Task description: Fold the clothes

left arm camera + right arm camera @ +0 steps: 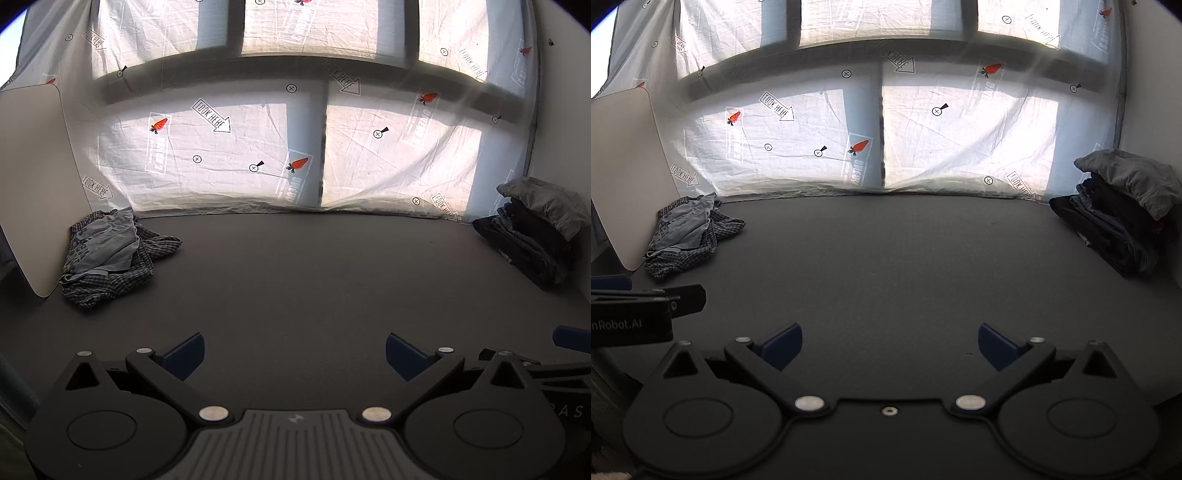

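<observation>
A crumpled heap of clothes [110,254], a grey garment on a checked one, lies at the far left of the dark table [295,280]; it also shows in the right wrist view [689,236]. A stack of folded dark clothes topped by a grey piece [539,232] sits at the far right, also in the right wrist view [1123,214]. My left gripper [294,354] is open and empty over the table's near part. My right gripper [890,345] is open and empty beside it. The left gripper's side [639,310] shows at the left of the right wrist view.
A white board [33,184] leans at the left behind the heap. A printed white sheet [295,147] hangs over windows behind the table. A white wall [561,110] stands at the right.
</observation>
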### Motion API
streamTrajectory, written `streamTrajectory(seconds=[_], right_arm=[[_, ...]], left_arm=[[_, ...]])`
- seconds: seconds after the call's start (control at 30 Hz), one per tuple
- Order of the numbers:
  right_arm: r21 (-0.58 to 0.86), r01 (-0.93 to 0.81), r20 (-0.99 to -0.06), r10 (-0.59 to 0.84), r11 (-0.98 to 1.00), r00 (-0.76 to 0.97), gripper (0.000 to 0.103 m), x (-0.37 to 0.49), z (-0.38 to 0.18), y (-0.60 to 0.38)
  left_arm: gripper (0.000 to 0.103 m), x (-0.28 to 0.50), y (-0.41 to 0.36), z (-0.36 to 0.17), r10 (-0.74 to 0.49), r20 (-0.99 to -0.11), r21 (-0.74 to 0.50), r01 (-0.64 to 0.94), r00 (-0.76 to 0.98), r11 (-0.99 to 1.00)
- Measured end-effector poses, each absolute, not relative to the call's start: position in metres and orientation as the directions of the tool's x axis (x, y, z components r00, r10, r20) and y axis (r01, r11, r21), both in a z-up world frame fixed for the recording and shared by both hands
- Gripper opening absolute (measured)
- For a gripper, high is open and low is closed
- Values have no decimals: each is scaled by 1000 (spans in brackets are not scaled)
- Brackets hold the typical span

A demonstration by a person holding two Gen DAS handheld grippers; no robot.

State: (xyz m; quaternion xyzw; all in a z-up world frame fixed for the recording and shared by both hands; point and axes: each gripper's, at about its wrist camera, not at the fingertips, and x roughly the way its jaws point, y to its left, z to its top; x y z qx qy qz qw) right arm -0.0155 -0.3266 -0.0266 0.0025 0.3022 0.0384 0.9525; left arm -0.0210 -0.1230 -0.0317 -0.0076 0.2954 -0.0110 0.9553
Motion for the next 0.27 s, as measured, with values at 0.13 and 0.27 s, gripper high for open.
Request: streamTrajectory(seconds=[0.13, 0.27], right_arm=[[30, -72, -578, 76, 997, 813, 103, -14, -27, -329], [37, -79, -578, 85, 996, 812, 103, -14, -27, -330]], left_arm=[[103, -20, -126, -32, -20, -564, -18, 12, 825, 1000], [103, -21, -130, -31, -14, -564, -5, 14, 825, 1000]])
